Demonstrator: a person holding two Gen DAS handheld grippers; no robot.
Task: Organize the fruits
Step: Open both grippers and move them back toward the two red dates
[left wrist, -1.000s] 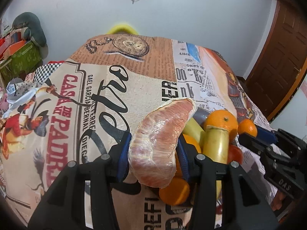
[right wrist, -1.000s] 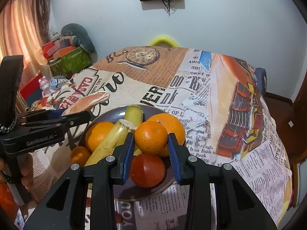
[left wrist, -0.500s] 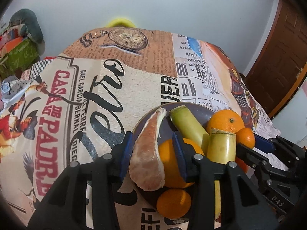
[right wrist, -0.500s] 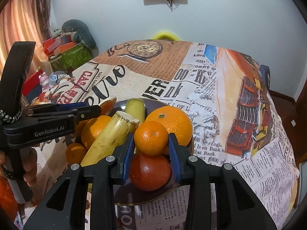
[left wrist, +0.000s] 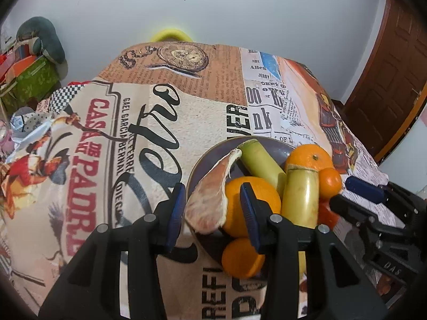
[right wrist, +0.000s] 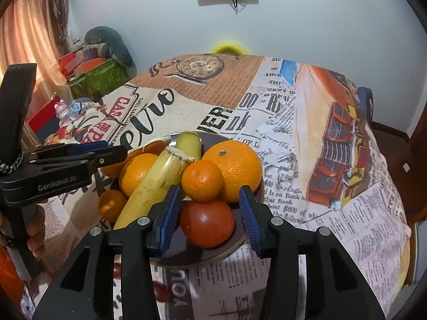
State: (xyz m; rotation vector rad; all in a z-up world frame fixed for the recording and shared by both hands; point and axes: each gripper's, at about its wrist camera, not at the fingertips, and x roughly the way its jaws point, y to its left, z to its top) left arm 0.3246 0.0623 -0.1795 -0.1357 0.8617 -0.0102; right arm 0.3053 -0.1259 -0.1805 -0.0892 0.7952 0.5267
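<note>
On the plate's (left wrist: 277, 148) left rim, the pomelo segment (left wrist: 210, 197) sits loose between the left gripper's (left wrist: 212, 214) spread fingers (right gripper (right wrist: 209, 214) open too, holding nothing). Pulling back carelessly could drag it onto the bench (left wrist: 133, 144).

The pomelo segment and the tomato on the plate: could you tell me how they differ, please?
The pomelo segment is peeled, pale pink and crescent-shaped; the tomato is whole, red and round. The segment leans at the plate's left edge, the tomato sits at its near right. Both lie between open fingers.
</note>
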